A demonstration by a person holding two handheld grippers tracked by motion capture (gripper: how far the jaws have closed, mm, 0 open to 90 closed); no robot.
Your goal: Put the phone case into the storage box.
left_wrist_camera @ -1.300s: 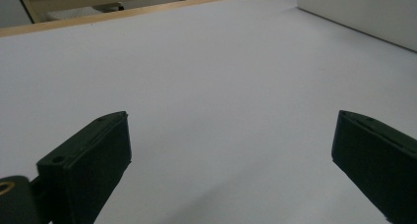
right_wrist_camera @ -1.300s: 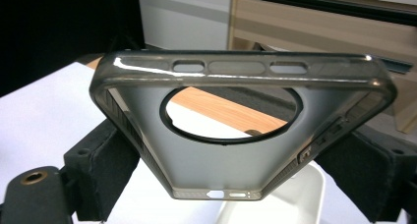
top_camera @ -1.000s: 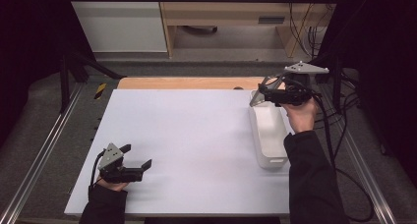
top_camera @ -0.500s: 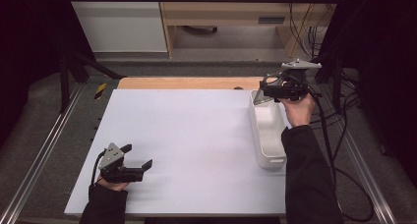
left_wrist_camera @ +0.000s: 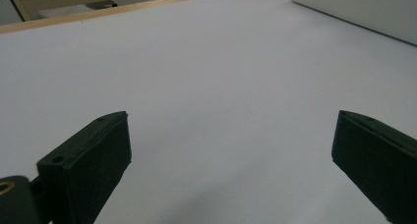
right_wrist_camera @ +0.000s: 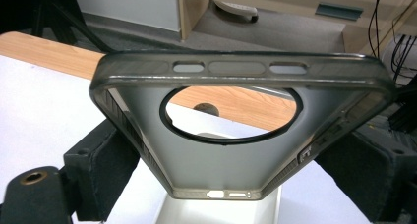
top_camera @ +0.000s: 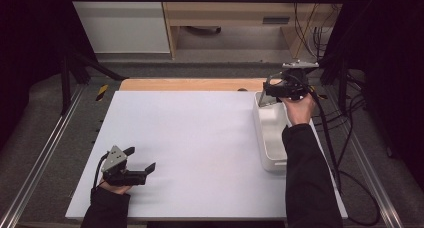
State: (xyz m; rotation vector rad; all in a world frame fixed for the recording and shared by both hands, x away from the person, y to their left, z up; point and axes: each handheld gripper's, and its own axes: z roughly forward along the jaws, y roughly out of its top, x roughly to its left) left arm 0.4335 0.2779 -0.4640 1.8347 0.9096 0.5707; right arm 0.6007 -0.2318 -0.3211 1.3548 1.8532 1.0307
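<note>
A translucent grey phone case (right_wrist_camera: 236,130) with a round black-ringed hole is pinched between the black jaws of my right gripper (right_wrist_camera: 236,180). In the high view that right gripper (top_camera: 272,94) holds the phone case (top_camera: 265,100) above the far end of a long white tray (top_camera: 270,133) at the table's right side. My left gripper (top_camera: 141,159) rests near the front left of the white table top, jaws wide apart. Between the left gripper's fingers (left_wrist_camera: 91,160) lies only bare white surface.
The white board (top_camera: 200,138) covers most of the table, with a wooden strip (top_camera: 190,84) along its far edge. Cables (top_camera: 345,138) trail off the right side. A metal rail (top_camera: 45,153) runs along the left. The tray's wall (left_wrist_camera: 364,10) shows far off.
My right gripper has carried the phone case a little farther and higher over the tray's far end. The left gripper has stayed put.
</note>
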